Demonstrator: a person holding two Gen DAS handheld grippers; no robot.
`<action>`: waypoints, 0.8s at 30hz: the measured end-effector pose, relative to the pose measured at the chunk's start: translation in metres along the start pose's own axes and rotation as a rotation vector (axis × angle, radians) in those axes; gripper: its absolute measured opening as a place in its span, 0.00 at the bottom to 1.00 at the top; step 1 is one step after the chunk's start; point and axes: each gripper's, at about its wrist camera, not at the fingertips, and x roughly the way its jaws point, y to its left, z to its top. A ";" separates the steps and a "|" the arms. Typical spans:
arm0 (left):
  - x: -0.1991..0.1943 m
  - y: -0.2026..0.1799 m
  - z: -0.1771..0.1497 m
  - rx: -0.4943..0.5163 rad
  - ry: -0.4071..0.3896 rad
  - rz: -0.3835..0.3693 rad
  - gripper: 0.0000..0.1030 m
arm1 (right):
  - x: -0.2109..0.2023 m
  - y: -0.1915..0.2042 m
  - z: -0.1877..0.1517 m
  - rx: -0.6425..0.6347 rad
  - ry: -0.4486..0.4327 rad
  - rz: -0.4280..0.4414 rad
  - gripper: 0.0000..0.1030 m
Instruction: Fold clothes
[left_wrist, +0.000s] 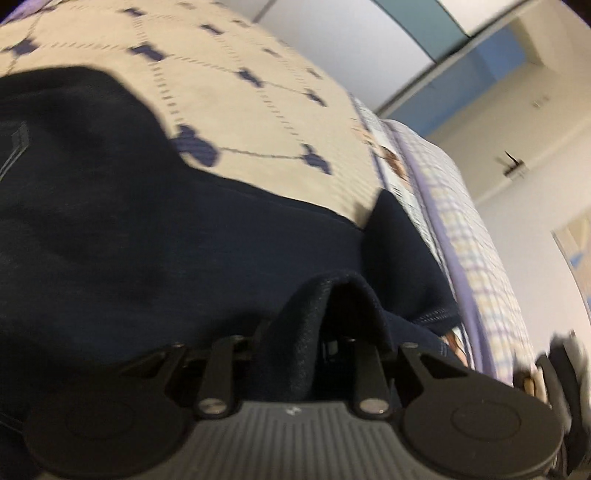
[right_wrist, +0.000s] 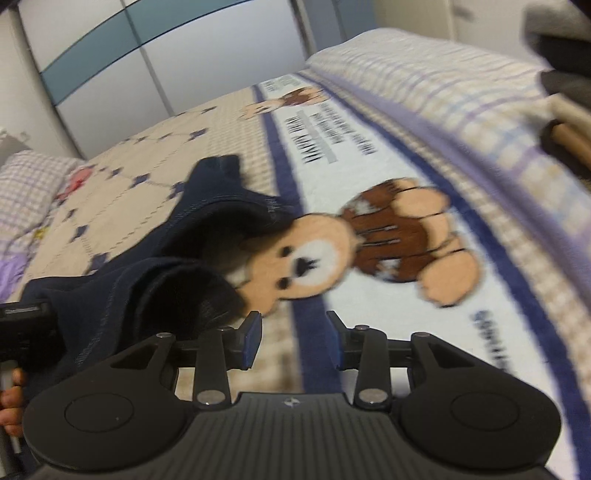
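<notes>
Left wrist view:
L gripper: clenched on a fold of navy garment.
Garment: spread on bedspread, reaching its purple-trimmed edge.

Right wrist view:
R gripper: released, nothing betw. blue pads.
Garment: bunched at left, over bear print.

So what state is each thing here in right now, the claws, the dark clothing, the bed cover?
Left claw: shut on a fold of the dark garment.
Right claw: open, nothing between its pads.
Dark garment: bunched, partly lifted off the bed.
Bed cover: spread flat, teddy bear print showing.
</notes>
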 end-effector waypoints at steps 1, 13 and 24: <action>0.001 0.004 0.002 -0.017 0.002 0.007 0.25 | 0.005 0.003 0.000 -0.005 0.007 0.024 0.40; 0.018 0.031 0.016 -0.089 0.050 -0.022 0.28 | 0.061 0.021 -0.005 0.146 0.057 0.238 0.42; 0.020 0.037 0.014 -0.051 0.030 -0.082 0.27 | 0.087 0.036 -0.014 0.277 0.011 0.279 0.35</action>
